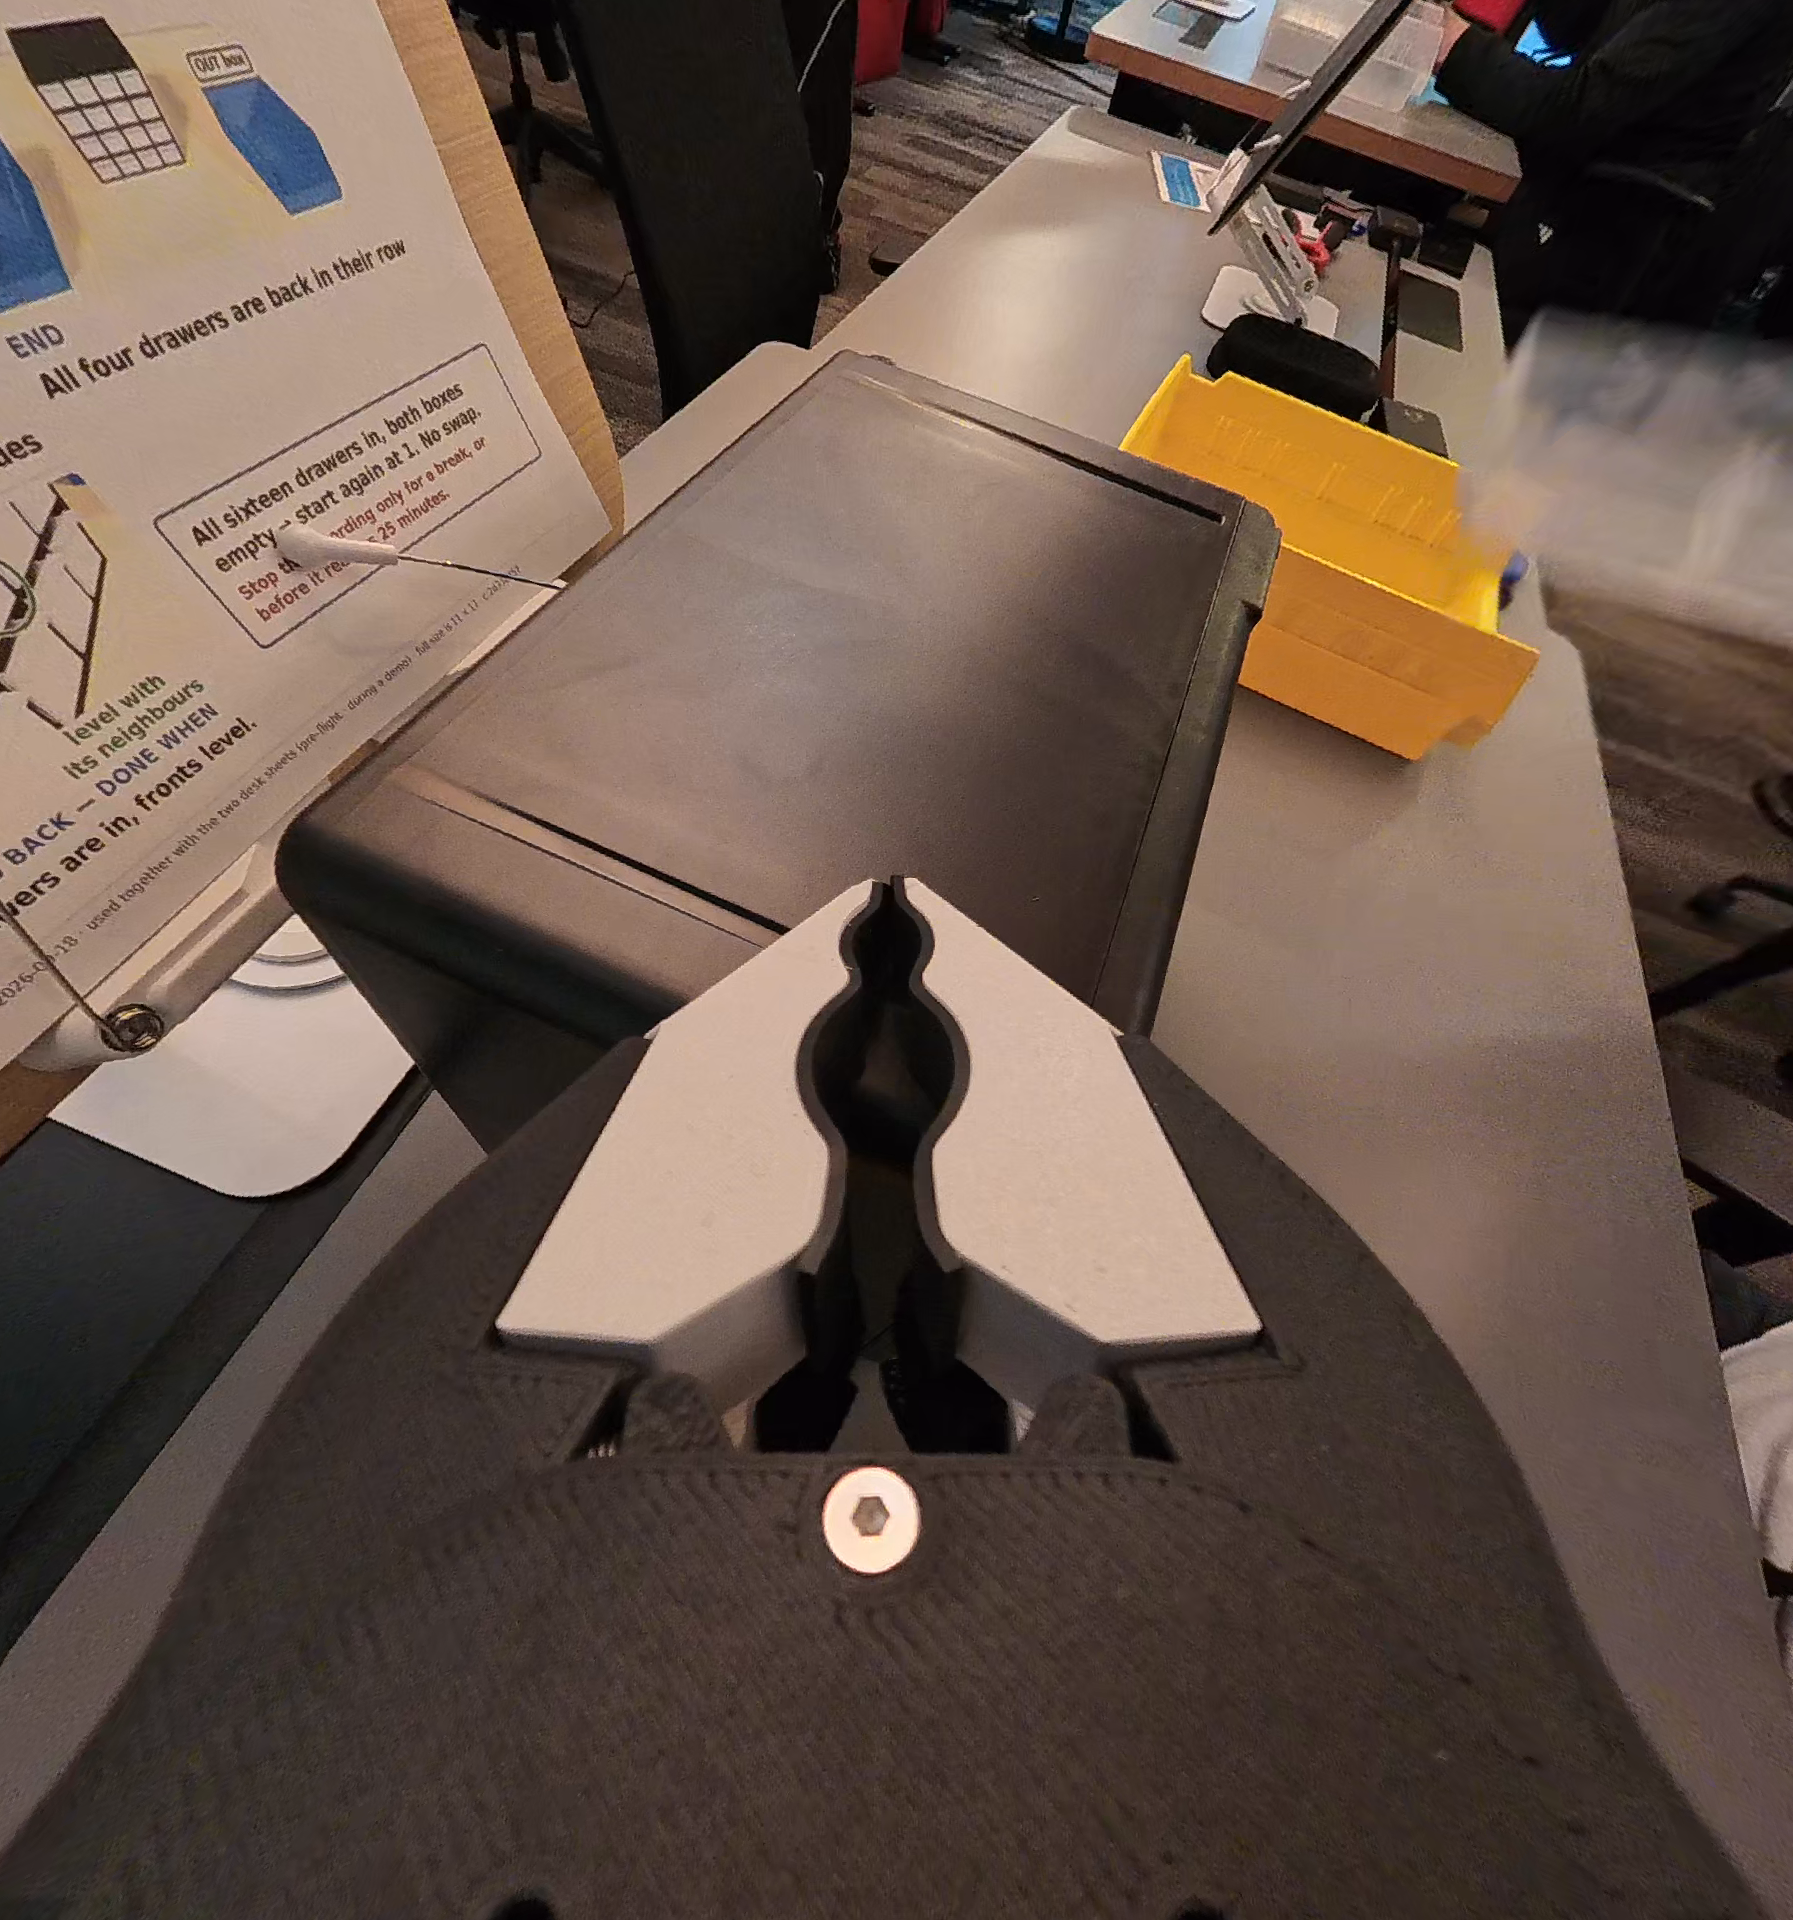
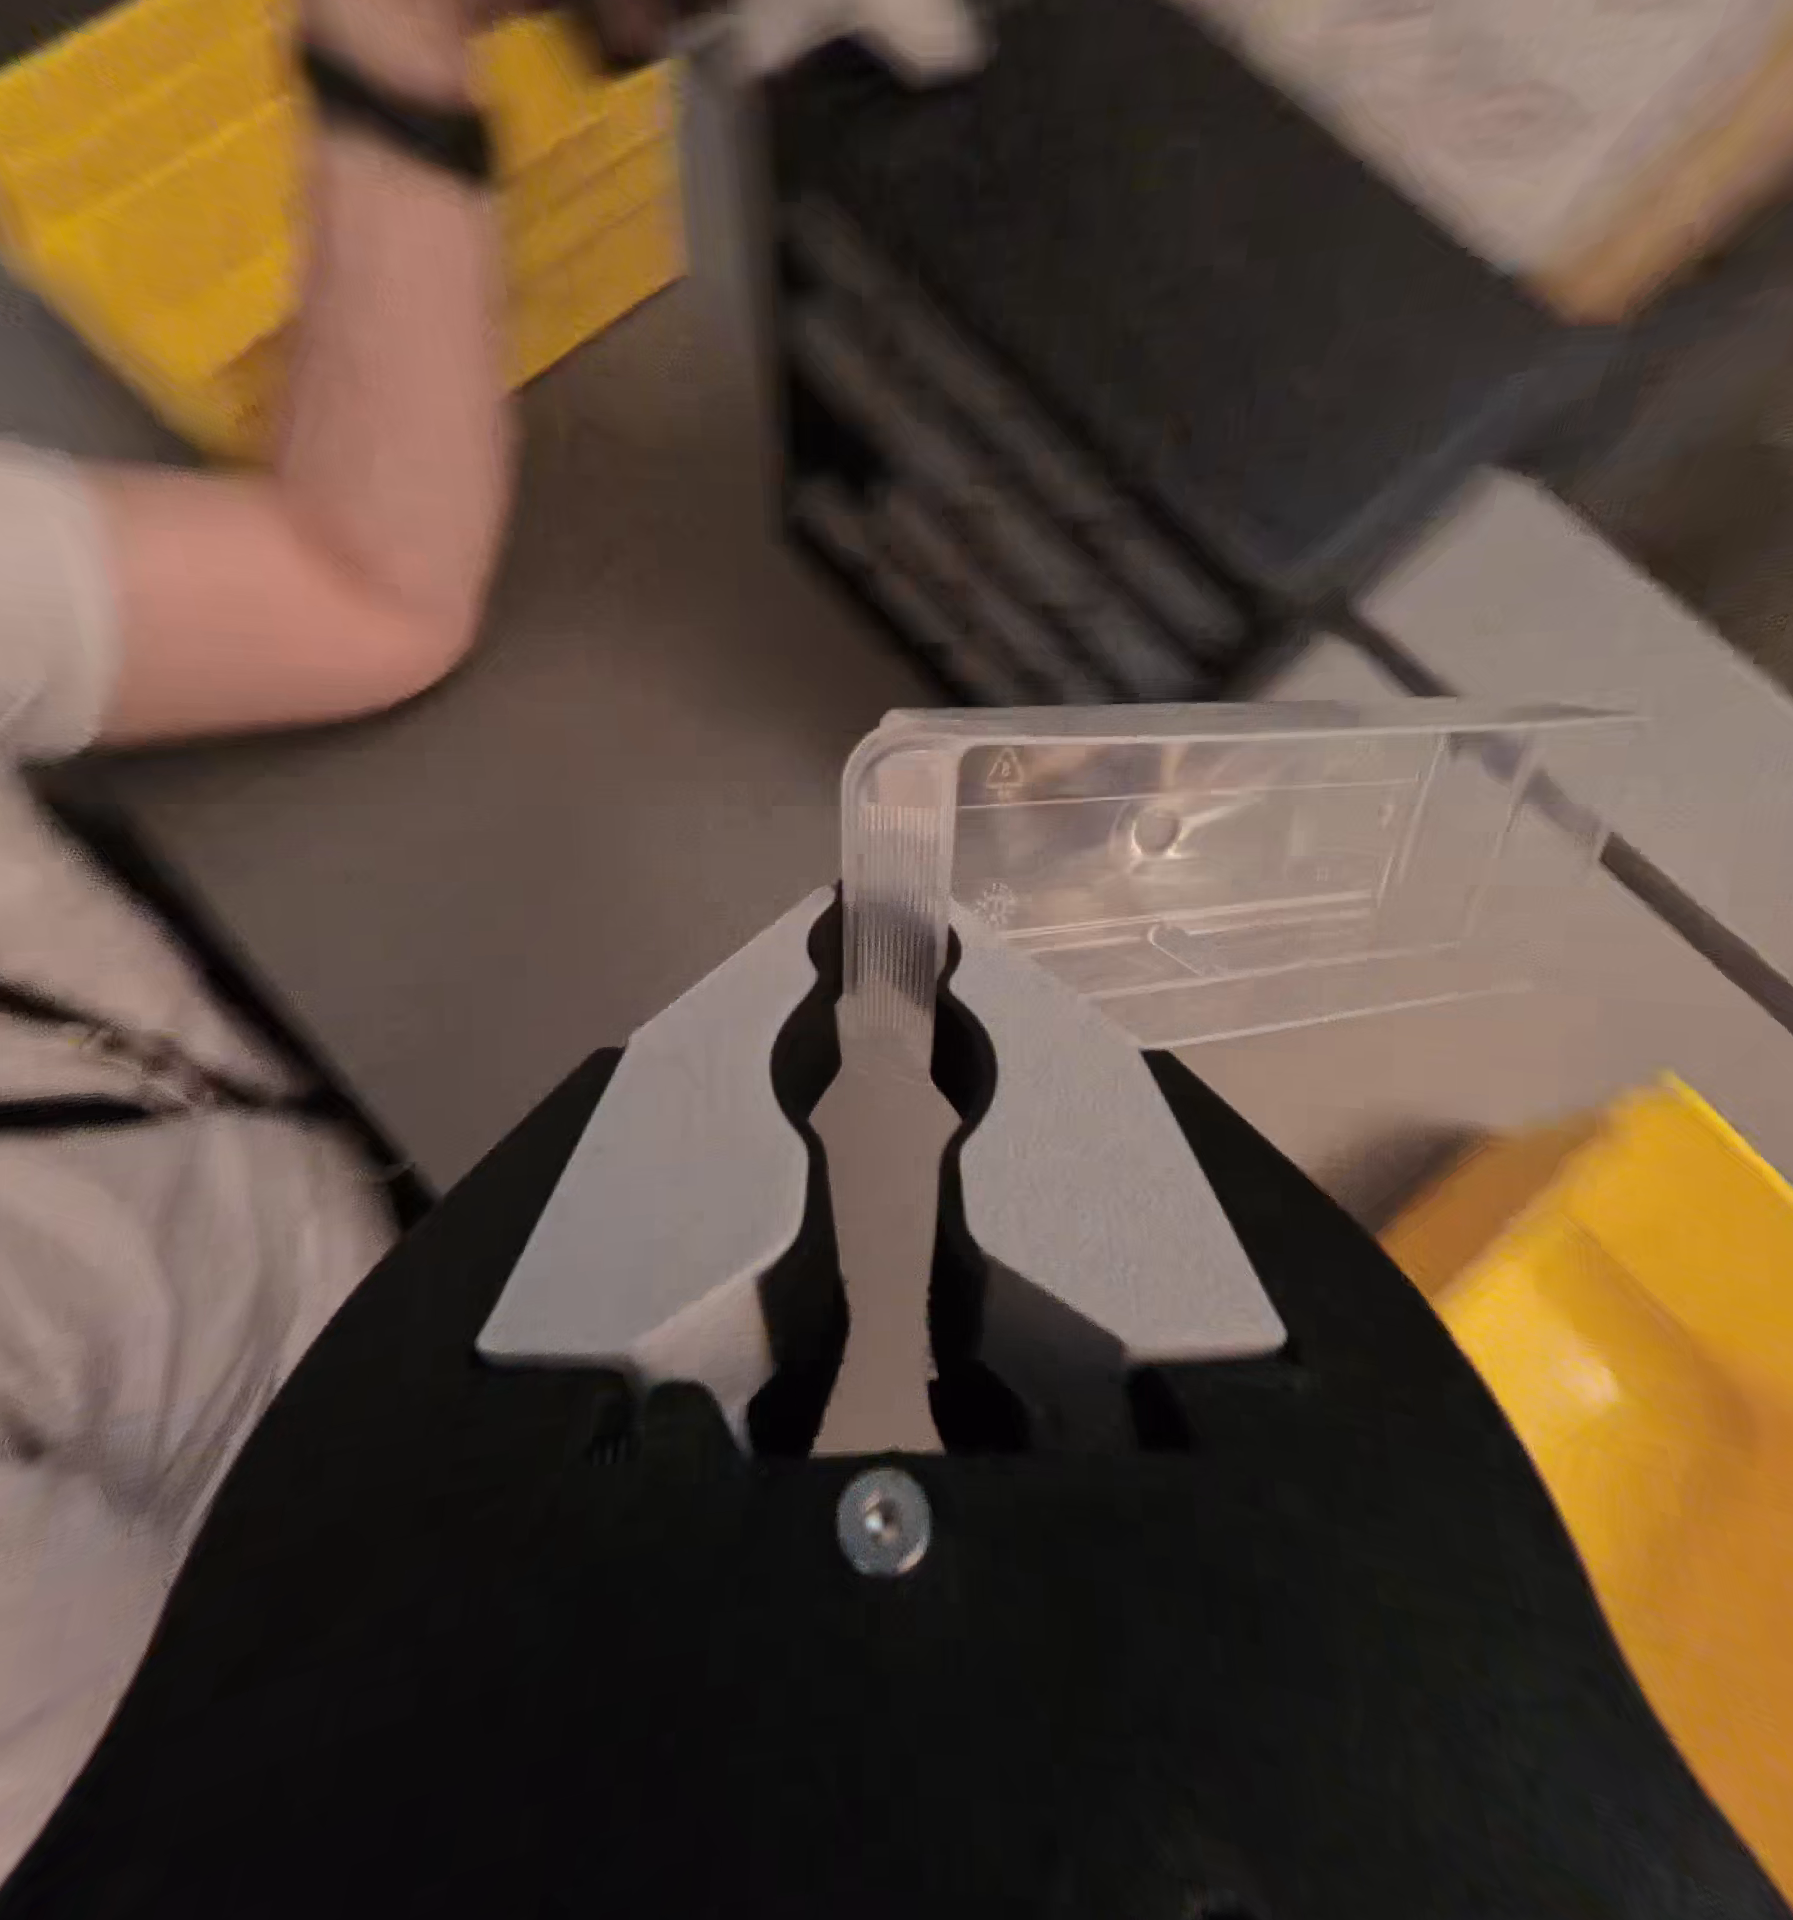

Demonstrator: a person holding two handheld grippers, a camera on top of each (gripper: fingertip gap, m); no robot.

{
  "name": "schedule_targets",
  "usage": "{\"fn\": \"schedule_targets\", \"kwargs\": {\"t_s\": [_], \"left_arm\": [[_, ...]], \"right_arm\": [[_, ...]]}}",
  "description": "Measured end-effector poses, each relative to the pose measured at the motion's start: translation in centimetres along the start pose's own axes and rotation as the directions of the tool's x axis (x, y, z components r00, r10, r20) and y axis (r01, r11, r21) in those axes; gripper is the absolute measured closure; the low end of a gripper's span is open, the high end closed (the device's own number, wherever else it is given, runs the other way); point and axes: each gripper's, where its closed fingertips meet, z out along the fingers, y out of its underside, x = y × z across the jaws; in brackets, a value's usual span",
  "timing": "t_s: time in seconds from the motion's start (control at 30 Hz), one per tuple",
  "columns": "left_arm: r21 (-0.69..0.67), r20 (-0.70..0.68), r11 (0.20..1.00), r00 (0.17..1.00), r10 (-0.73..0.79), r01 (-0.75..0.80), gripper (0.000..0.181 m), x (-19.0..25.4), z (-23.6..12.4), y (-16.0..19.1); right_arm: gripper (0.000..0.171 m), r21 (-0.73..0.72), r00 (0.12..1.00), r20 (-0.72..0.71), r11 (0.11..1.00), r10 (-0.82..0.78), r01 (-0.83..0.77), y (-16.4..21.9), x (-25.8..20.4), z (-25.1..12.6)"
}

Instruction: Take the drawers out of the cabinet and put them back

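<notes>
Right gripper [image 2: 890,925] clamps ribbed front tab of clear drawer [image 2: 1183,883], so drawer hangs free above grey table [image 2: 559,831], out of cabinet [image 2: 1079,416] at far side; yellow bin [image 2: 1650,1403] near right, likely drop spot; left gripper [image 1: 892,894] pressed closed, empty, parked over cabinet top, likely bracing; second yellow bin [image 1: 1370,582] just right of cabinet.

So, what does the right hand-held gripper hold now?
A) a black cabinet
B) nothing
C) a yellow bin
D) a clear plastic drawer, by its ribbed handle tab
D: the right hand-held gripper has its jaws pinched on the ribbed tab of the clear plastic drawer, which is off the table.
</notes>
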Motion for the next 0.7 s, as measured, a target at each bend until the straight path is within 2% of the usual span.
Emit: {"fn": "schedule_targets", "kwargs": {"t_s": [0.1,0.23,0.3,0.37,0.47,0.7], "left_arm": [[0.001,-0.002,1.000,1.000,-0.003,0.003,0.181,0.0,0.0,0.0],[0.002,-0.003,1.000,1.000,-0.004,0.004,0.181,0.0,0.0,0.0],[0.000,-0.001,1.000,1.000,-0.001,0.001,0.181,0.0,0.0,0.0],[-0.002,0.002,1.000,1.000,0.001,-0.001,0.181,0.0,0.0,0.0],[-0.004,0.006,1.000,1.000,0.004,-0.004,0.181,0.0,0.0,0.0],[-0.010,0.017,1.000,1.000,0.004,-0.004,0.181,0.0,0.0,0.0]], "right_arm": [[0.162,0.035,0.954,-0.167,0.969,0.248,-0.245,2.9,10.3,-3.5],[0.162,-0.037,0.825,-0.157,0.831,0.543,-0.554,11.2,20.3,-0.8],[0.162,-0.060,0.772,-0.187,0.778,0.607,-0.626,15.2,23.6,0.9],[0.162,-0.064,0.740,-0.209,0.746,0.640,-0.663,17.9,25.7,2.5],[0.162,-0.077,0.721,-0.201,0.723,0.663,-0.687,19.8,27.3,4.9],[0.162,-0.220,0.734,-0.326,0.707,0.595,-0.672,23.2,29.2,8.3]]}}
